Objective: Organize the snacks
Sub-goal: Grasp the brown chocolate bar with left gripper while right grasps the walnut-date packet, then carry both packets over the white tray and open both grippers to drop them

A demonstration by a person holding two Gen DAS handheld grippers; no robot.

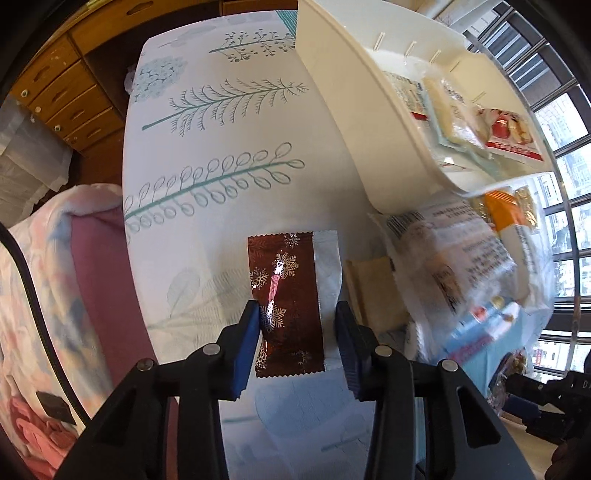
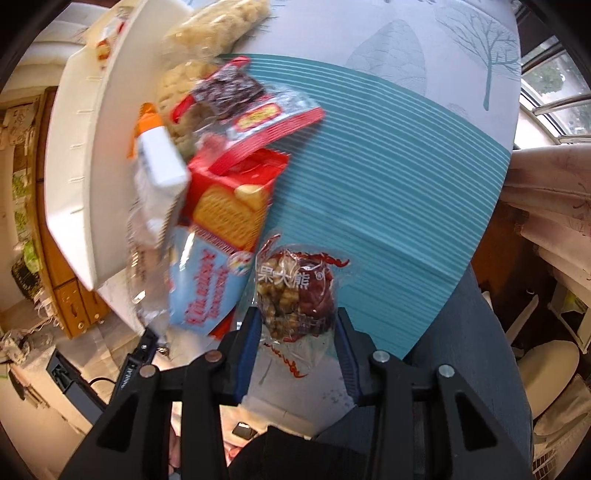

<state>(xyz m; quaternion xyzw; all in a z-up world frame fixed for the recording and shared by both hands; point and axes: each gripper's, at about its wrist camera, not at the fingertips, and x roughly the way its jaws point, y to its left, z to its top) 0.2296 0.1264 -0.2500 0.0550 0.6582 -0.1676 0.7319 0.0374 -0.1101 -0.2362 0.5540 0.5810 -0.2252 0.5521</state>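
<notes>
**Snack packets between both sets of fingers, organizer tray alongside**

Left wrist view. Left gripper stands released, its blue pads either side of a brown snowflake wrapper lying flat on the leaf-print tablecloth; the left pad touches the wrapper's edge, the right pad stands clear of its silver margin. Just right of the wrapper lies a tan packet, partly covered by a blurred clear bag with printed text. Farther right, the white organizer tray holds several packets in its compartments, among them a red-and-white packet. Wooden drawers appear at far left, and a window fills the right edge.

Right wrist view. Right gripper brackets a clear packet of walnuts and red dates; whether the pads press it cannot be told. The packet lies at the near edge of a teal striped mat. To its left a heap crowds in: a red-and-blue biscuit pack, a blurred white-and-orange packet, and a bag of pale puffs. Only this view shows the heap's fronts and the tray's outer wall.
</notes>
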